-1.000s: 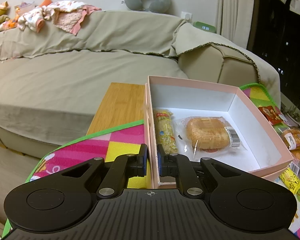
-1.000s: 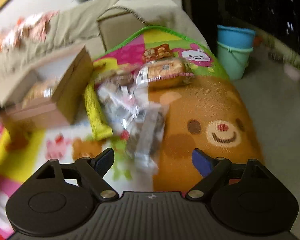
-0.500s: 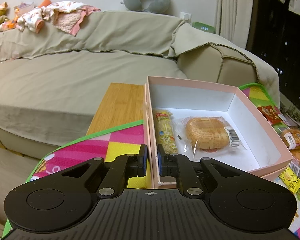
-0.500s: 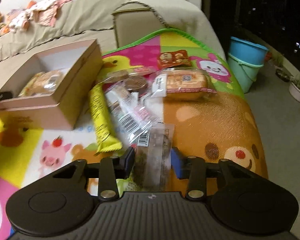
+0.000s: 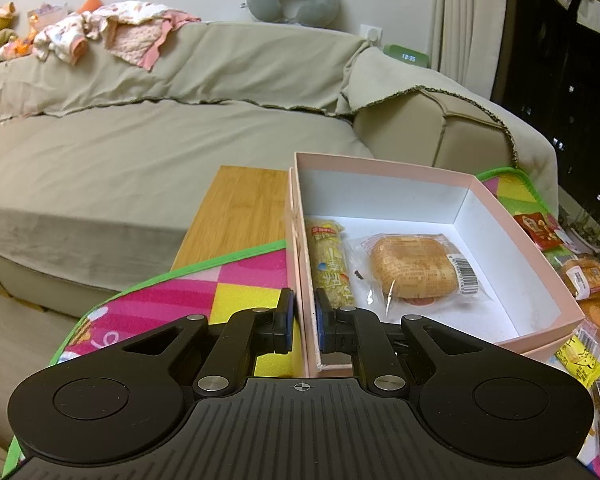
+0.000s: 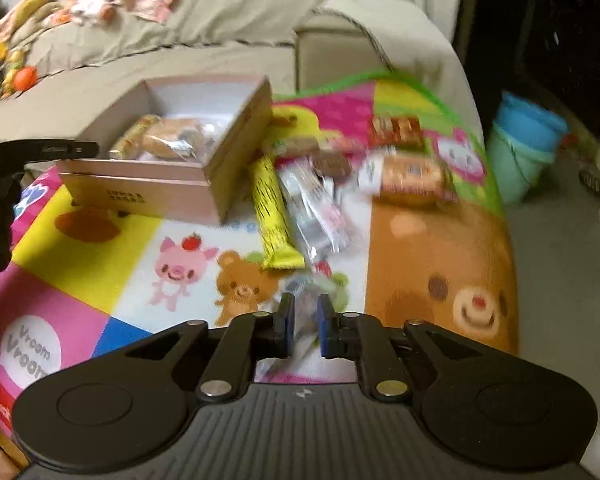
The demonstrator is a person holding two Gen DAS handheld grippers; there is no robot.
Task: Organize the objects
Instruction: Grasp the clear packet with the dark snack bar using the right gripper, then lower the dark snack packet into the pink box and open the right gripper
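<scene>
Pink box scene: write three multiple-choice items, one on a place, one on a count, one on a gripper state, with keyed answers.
1. Where does the long yellow bar lie?
A. inside the box
B. on the mat beside the box
C. on the sofa

2. How many snacks are in the pink box?
A. none
B. two
C. five

3. What is the left gripper doing?
A. clamping the box wall
B. hanging open
C. holding a bun

Answers: 1 B, it rests on the play mat right of the box. 2 B, a snack stick and a wrapped bun. 3 A, its pads pinch the box's near-left wall.
</scene>
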